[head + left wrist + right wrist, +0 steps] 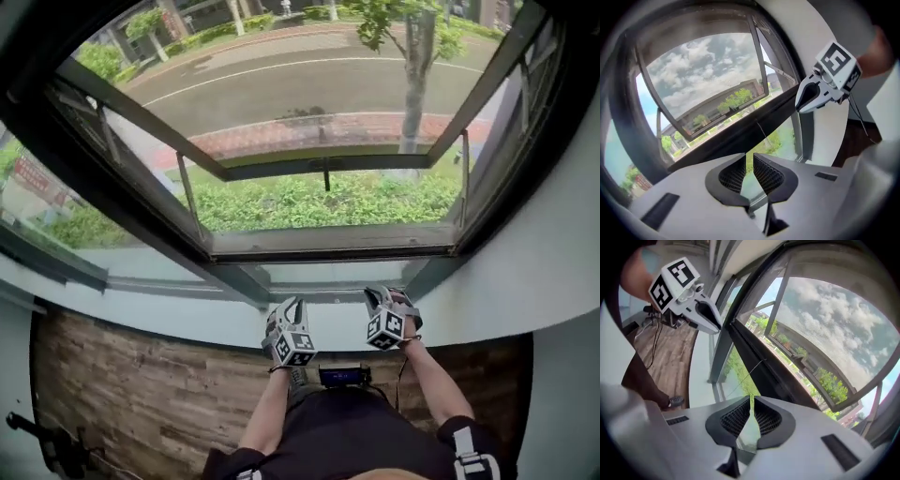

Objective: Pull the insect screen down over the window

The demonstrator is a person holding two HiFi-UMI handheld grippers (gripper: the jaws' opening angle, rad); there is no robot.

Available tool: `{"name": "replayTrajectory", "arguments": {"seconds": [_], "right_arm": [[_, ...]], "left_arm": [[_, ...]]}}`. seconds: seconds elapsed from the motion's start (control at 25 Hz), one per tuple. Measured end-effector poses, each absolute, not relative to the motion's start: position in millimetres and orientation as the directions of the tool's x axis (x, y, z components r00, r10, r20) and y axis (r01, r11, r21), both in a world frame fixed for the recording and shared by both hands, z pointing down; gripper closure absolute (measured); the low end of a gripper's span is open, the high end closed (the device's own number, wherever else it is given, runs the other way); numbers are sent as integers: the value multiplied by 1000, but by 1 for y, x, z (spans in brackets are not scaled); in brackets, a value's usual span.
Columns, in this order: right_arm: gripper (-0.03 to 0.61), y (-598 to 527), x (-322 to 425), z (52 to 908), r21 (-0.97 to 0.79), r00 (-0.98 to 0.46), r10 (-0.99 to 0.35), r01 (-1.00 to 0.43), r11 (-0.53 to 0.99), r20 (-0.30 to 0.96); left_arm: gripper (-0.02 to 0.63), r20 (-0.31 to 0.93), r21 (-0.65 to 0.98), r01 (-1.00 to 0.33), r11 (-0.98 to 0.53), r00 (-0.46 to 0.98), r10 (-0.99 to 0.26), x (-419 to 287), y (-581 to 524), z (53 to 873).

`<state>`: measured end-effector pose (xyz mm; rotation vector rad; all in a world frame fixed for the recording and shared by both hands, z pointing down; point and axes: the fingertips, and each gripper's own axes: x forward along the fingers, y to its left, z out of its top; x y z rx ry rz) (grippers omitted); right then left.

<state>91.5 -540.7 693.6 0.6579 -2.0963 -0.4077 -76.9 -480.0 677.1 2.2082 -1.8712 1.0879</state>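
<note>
**Screen not yet drawn.** The insect screen is nowhere across the opening. The window [328, 242] stands uncovered, its glazed sash [309, 94] pushed outward over a hedge and a road, so the screen is presumably rolled up at the head of the frame, out of view. A thin cord [326, 180] hangs at mid-opening, by the sash's lower rail. It looks like the pull for the screen, though the pictures cannot confirm that.

Below it, a person faces the white sill [187, 323] with both forearms raised side by side. The left tool [749, 161] and the right tool [751, 401] are aimed at the middle of the window, near each other but apart. Each tool's jaws are drawn nearly together, with a slit of daylight between the ribbed pads and nothing in them, which reads as an approach rather than a grip. Neither tool touches frame, cord or sill.

Both point toward the cord, which suggests it is the next target. So slender a line will likely need the jaws lined up squarely around it before closing, or it may slip past the pads.
</note>
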Motion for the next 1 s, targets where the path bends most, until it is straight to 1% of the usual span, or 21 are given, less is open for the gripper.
{"name": "replayTrajectory", "arguments": {"seconds": [0.12, 0.2, 0.28, 0.36, 0.44, 0.56, 0.72, 0.8, 0.88, 1.0], "right_arm": [[551, -511, 117, 717, 393, -510, -562, -408, 824, 651], [551, -485, 116, 727, 302, -533, -516, -439, 846, 670], [551, -455, 110, 732, 230, -560, -480, -458, 859, 675], [551, -428, 106, 724, 211, -573, -487, -481, 851, 659], [551, -406, 107, 713, 228, -561, -528, -517, 825, 638], [551, -373, 108, 698, 282, -502, -619, -593, 755, 604], [551, -308, 103, 688, 310, -429, -719, -694, 650, 548], [551, -256, 100, 674, 316, -401, -747, -724, 613, 530], [551, -201, 97, 660, 340, -379, -748, -716, 610, 544], [551, -138, 100, 655, 379, -350, -723, -671, 637, 596]], "left_arm": [[574, 498, -445, -873, -200, -55, -866, -93, -440, 667], [574, 458, -464, -878, -116, -125, -880, -120, -410, 649], [574, 391, -492, -870, -25, -195, -899, -149, -379, 625], [569, 309, -498, -864, 74, -256, -916, -174, -355, 598], [547, 222, -486, -860, 154, -292, -930, -196, -336, 571], [541, 97, -471, -859, 202, -278, -956, -217, -305, 539], [543, -21, -478, -865, 151, -160, -987, -226, -245, 544], [545, -44, -441, -889, 124, -117, -992, -234, -204, 547], [545, -42, -413, -904, 108, -100, -994, -250, -164, 543], [556, -12, -318, -940, 124, -127, -992, -280, -112, 540]]}}
